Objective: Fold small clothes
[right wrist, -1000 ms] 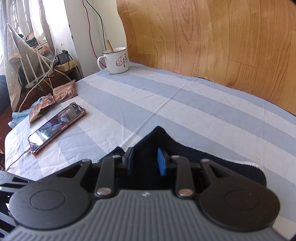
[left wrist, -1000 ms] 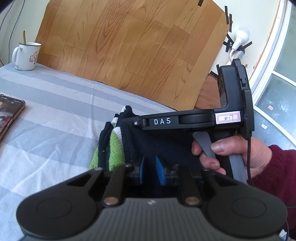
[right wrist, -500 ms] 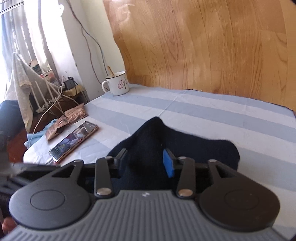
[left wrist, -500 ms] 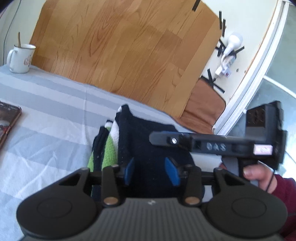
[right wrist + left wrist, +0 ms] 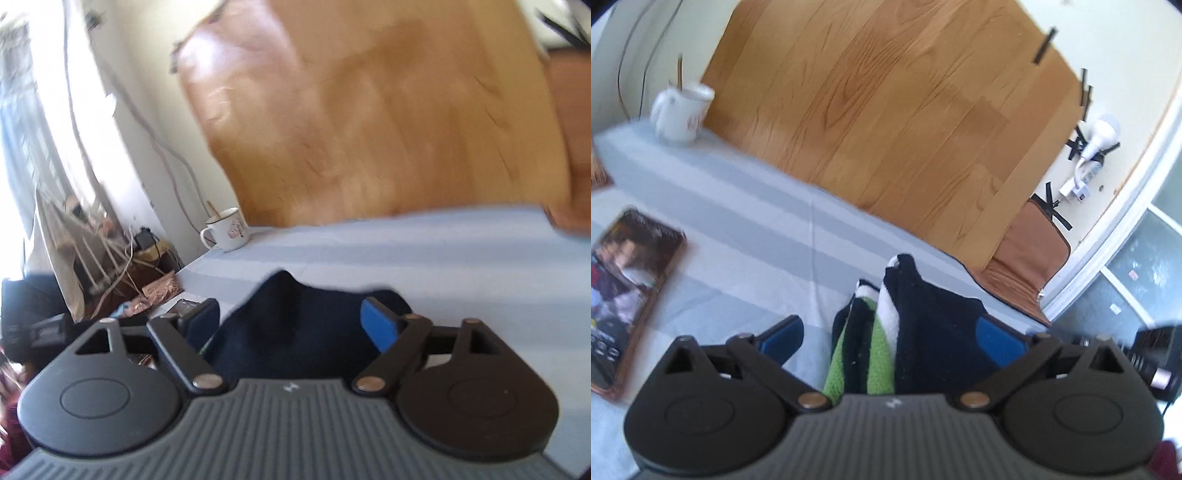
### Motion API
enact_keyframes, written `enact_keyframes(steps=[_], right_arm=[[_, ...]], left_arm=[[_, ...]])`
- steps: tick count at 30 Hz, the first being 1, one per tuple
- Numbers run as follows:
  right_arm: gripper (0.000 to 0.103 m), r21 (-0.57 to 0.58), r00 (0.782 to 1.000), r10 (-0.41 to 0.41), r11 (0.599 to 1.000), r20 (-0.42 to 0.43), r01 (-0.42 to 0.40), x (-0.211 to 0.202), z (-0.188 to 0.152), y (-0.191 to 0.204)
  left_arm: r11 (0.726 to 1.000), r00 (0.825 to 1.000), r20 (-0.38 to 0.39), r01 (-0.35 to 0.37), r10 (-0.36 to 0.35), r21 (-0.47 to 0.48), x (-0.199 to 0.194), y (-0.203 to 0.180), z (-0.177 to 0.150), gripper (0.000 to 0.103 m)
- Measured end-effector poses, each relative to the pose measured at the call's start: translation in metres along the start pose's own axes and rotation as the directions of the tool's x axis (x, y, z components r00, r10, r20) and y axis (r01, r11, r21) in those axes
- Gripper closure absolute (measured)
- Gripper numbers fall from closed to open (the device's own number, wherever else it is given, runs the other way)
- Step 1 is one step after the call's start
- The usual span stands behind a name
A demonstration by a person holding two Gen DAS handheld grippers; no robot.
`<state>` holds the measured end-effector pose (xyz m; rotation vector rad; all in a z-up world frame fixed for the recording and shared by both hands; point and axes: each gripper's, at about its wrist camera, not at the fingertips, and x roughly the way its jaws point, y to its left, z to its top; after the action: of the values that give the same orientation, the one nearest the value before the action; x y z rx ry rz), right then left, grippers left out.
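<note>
A small folded garment, navy with green and white stripes (image 5: 882, 332), lies bunched on the blue-and-white striped cloth (image 5: 746, 236). My left gripper (image 5: 890, 338) is open, its blue pads spread wide on either side of the garment. In the right wrist view the same garment shows as a navy heap (image 5: 295, 325). My right gripper (image 5: 291, 325) is also open, its pads wide apart around the heap. Both gripper bodies hide the near part of the garment.
A white mug (image 5: 681, 112) with a stick in it stands at the far left by the wooden board (image 5: 886, 110); it also shows in the right wrist view (image 5: 227, 229). A phone (image 5: 624, 295) lies on the left. Cables and clutter (image 5: 110, 251) lie past the table's left edge.
Both grippers were shut on the navy garment a second ago and have opened wide, letting it go. Both views have pulled back and tilted, with motion blur.
</note>
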<state>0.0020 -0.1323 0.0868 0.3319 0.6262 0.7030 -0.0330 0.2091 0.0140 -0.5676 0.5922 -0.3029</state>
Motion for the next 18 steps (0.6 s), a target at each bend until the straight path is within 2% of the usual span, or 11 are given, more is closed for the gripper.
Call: enact_keyframes(steps=[3, 8, 11, 14, 16, 17, 18], right_arm=[[0.017, 0.166, 0.999, 0.012, 0.986, -0.041, -0.005, -0.004, -0.018, -0.031], [0.016, 0.335, 0.994, 0.099, 0.939, -0.042, -0.079, 0.001, -0.039, -0.052], [0.016, 0.338, 0.988, 0.121, 0.937, -0.093, -0.083, 0.019, -0.044, -0.052], [0.018, 0.264, 0.986, 0.139, 0.958, -0.095, -0.110, 0.027, -0.044, -0.042], [0.019, 0.244, 0.985, 0.145, 0.962, -0.094, -0.118, 0.039, -0.043, -0.033], [0.023, 0.237, 0.985, 0.148, 0.964, -0.092, -0.123, 0.043, -0.041, -0.033], [0.026, 0.233, 0.985, 0.151, 0.964, -0.082, -0.128, 0.044, -0.039, -0.032]], left_arm=[[1.000, 0.999, -0.047, 0.022, -0.022, -0.013, 0.017, 0.002, 0.002, 0.000], [0.997, 0.988, -0.143, 0.056, -0.062, -0.051, 0.047, 0.009, -0.003, 0.000], [0.994, 0.977, -0.198, 0.061, -0.078, -0.091, 0.064, 0.017, -0.010, 0.000], [0.995, 0.984, -0.164, 0.060, -0.072, -0.078, 0.065, 0.014, -0.019, 0.002], [0.998, 0.988, -0.154, 0.023, -0.031, -0.050, 0.066, 0.007, -0.022, 0.016], [0.999, 0.987, -0.160, 0.009, -0.015, -0.042, 0.066, 0.003, -0.021, 0.021], [0.999, 0.985, -0.171, 0.008, -0.017, -0.048, 0.066, 0.000, -0.017, 0.034]])
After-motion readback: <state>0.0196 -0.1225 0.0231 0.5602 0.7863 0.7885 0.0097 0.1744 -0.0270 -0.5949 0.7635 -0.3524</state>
